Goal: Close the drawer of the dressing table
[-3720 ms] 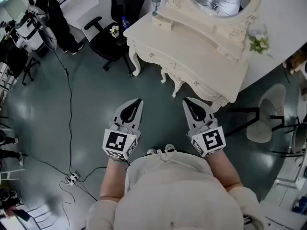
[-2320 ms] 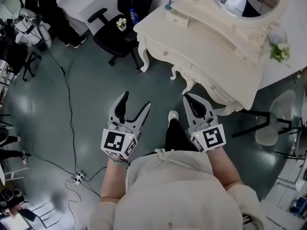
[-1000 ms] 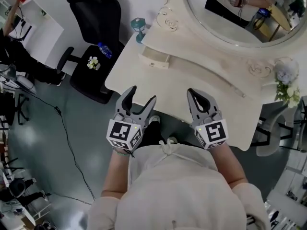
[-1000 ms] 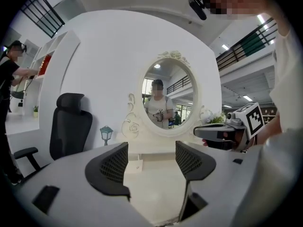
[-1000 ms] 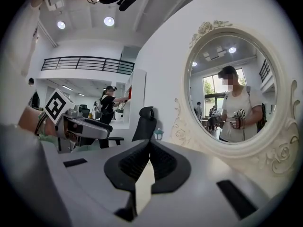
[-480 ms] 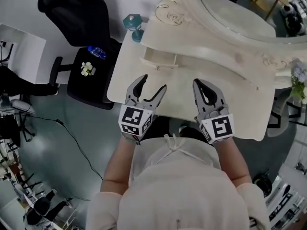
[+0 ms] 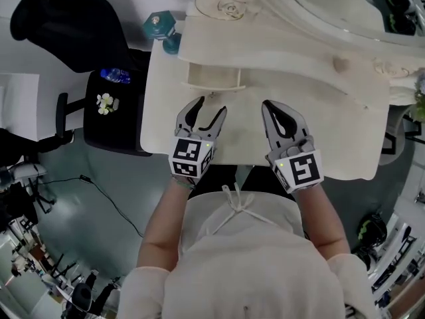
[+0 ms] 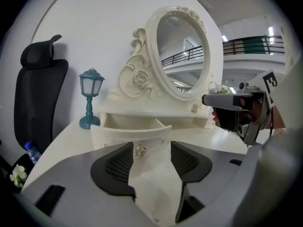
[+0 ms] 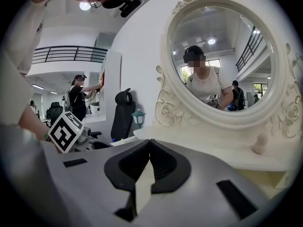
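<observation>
The cream dressing table (image 7: 345,131) has a small upper drawer (image 7: 211,78) pulled out at its left. In the left gripper view the drawer front (image 8: 132,135) with its little metal knob (image 8: 139,150) stands just past the jaws. My left gripper (image 7: 209,106) (image 8: 151,157) hovers over the tabletop right in front of that drawer; its jaws are closing, still apart, with nothing pressed between them. My right gripper (image 7: 272,105) (image 9: 150,143) is shut and holds nothing, over the tabletop to the right of the drawer.
A teal lantern lamp (image 7: 161,30) (image 8: 90,98) stands at the table's back left corner. The oval mirror (image 8: 182,56) (image 9: 222,60) rises behind the drawer. A black office chair (image 7: 73,18) with a water bottle (image 7: 114,76) and flowers (image 7: 104,102) stands left of the table.
Both grippers have come down and forward over the tabletop. The left one now sits close to the drawer front, and its jaws stand narrower than before. The right one stays shut.
</observation>
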`<state>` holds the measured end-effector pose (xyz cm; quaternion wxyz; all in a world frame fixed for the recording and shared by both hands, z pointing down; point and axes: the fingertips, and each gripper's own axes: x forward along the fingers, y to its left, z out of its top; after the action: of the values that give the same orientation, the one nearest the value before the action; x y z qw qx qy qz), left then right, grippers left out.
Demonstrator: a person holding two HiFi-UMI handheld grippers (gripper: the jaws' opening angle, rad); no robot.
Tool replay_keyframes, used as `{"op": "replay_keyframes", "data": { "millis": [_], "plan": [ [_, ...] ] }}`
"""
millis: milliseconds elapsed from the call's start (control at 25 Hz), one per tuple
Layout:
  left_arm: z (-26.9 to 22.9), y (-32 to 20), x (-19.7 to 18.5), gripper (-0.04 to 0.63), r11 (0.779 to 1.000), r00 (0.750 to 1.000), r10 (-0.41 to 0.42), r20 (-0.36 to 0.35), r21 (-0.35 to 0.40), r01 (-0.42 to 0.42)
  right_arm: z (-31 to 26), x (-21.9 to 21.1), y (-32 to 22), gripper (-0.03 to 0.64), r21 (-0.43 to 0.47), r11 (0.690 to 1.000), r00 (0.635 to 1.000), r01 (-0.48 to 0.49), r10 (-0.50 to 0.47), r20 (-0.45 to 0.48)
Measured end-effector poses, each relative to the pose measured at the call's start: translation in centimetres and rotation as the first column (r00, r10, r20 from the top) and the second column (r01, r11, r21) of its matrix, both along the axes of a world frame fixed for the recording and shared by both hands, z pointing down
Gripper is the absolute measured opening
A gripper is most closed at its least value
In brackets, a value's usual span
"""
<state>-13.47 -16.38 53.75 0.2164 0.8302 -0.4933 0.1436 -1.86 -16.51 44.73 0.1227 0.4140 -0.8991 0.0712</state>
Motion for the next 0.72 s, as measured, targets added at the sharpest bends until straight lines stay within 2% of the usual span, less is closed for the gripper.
{"op": "replay_keyframes", "data": {
  "millis": [160, 320, 440, 720],
  "plan": [
    [2.0, -0.9, -0.1, 0.261, 0.999, 1.000, -0.023, -0.007, -0.042, 0.023, 1.3, -0.1, -0.4, 0.006, -0.027, 1.000, 1.000, -0.002, 0.002, -0.011],
    [3.3, -2.0, -0.3, 0.250, 0.997, 0.999, -0.046, 0.015, -0.061, 0.047, 2.1, 0.4, -0.8, 0.006, -0.041, 0.999, 0.999, -0.030, 0.029, -0.017],
    [3.6, -2.3, -1.0, 0.161, 0.994, 0.995, -0.088, 0.043, -0.059, 0.090, 2.6, 0.5, -0.7, 0.006, -0.047, 0.998, 0.999, -0.035, 0.033, -0.025],
    [3.7, -2.2, -0.7, 0.150, 0.994, 0.996, -0.081, 0.038, -0.074, 0.083, 2.9, 0.1, -0.2, 0.006, -0.050, 0.998, 0.999, -0.024, 0.022, -0.033]
  ]
}}
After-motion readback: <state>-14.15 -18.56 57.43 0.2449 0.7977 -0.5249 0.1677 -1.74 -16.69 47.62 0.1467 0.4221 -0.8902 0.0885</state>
